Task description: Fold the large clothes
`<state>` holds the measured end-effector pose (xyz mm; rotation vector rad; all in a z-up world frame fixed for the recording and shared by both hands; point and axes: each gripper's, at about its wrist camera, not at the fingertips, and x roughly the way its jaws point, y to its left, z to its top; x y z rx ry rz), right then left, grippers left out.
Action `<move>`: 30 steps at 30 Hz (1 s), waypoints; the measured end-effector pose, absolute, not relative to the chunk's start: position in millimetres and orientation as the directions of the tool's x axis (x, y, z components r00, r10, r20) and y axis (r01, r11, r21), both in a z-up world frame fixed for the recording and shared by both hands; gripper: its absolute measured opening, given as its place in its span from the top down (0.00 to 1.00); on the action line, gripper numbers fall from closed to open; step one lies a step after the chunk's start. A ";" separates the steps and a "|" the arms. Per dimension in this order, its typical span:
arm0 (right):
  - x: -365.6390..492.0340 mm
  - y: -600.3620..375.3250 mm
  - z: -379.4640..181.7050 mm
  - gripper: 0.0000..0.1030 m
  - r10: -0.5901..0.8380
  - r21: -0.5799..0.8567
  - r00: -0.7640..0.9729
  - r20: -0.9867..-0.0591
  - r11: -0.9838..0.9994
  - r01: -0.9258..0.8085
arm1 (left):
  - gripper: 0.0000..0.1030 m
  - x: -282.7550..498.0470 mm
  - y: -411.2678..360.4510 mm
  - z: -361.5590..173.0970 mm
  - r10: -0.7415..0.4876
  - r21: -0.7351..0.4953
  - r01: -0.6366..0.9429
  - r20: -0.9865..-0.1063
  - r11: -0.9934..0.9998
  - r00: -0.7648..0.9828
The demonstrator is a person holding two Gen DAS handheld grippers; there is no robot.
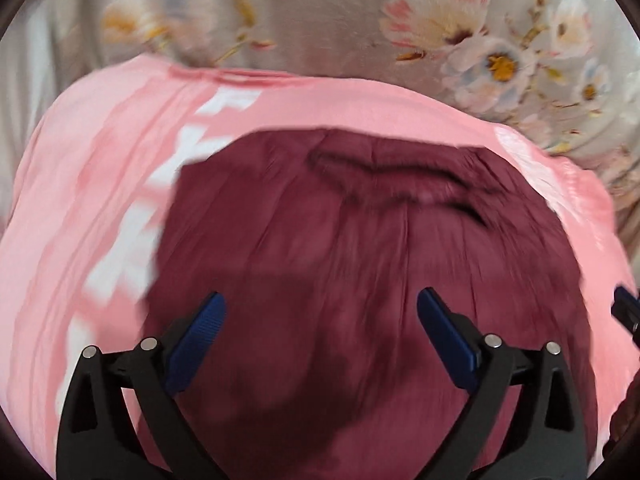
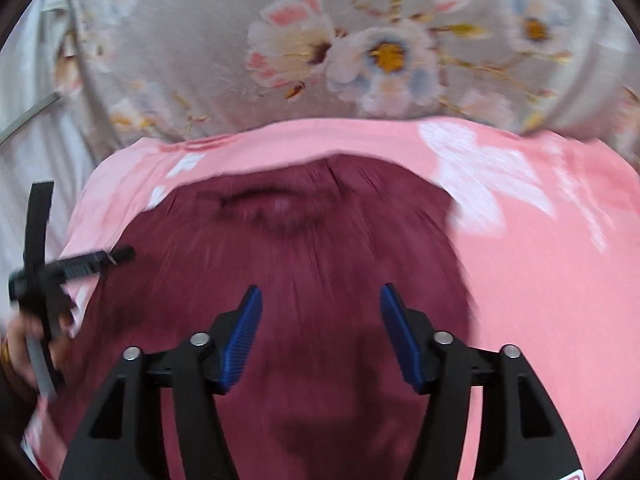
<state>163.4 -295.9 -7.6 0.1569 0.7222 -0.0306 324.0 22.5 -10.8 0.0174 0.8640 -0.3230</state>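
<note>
A grey bedsheet [image 1: 320,12] printed with pale pink, white and blue flowers fills the background of both wrist views, wrinkled and blurred toward the edges. On it lies a pink garment [image 1: 100,220] with white lettering or patches, spread wide, and on top of that sits a maroon garment [image 1: 360,260] — the darker cloth covers the middle of the pink one, whose border shows around it at the far side and on both flanks. A dark crease or neckline runs across the maroon cloth near its far edge. The left gripper [image 1: 320,316] hangs over the maroon fabric with its blue-padded fingers spread wide apart and nothing between them. The right gripper [image 2: 320,312] is likewise spread over the same maroon cloth, its jaws holding nothing. In the right wrist view the left gripper's black frame shows at the left edge, gripped by the person's left hand [image 2: 20,352] — much of it smeared by motion blur, as is the cloth itself.
</note>
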 end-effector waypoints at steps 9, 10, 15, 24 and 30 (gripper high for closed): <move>-18.9 -325.9 -61.0 0.40 -0.031 0.176 0.661 -0.750 0.954 0.244 | 0.08 217.2 146.7 -50.9 -0.293 -0.270 0.123 -0.794 0.955 0.532; -25.9 -326.0 -67.9 0.40 -0.020 0.193 0.656 -0.755 0.949 0.250 | 0.08 209.9 153.0 -57.1 -0.294 -0.278 0.110 -0.800 0.954 0.523; -37.2 -317.7 -91.4 0.36 -0.018 0.234 0.645 -0.764 0.924 0.302 | 0.08 181.3 173.0 -78.3 -0.302 -0.320 0.056 -0.802 0.946 0.515; -31.7 -315.1 -84.2 0.89 0.025 0.348 0.695 -0.719 0.878 0.329 | 0.80 162.6 162.5 -68.5 -0.346 -0.361 0.078 -0.776 0.929 0.527; -77.3 -303.8 -29.2 0.95 0.047 0.361 0.787 -0.615 0.904 0.228 | 0.88 120.2 183.0 -14.8 -0.456 -0.453 0.159 -0.682 0.877 0.571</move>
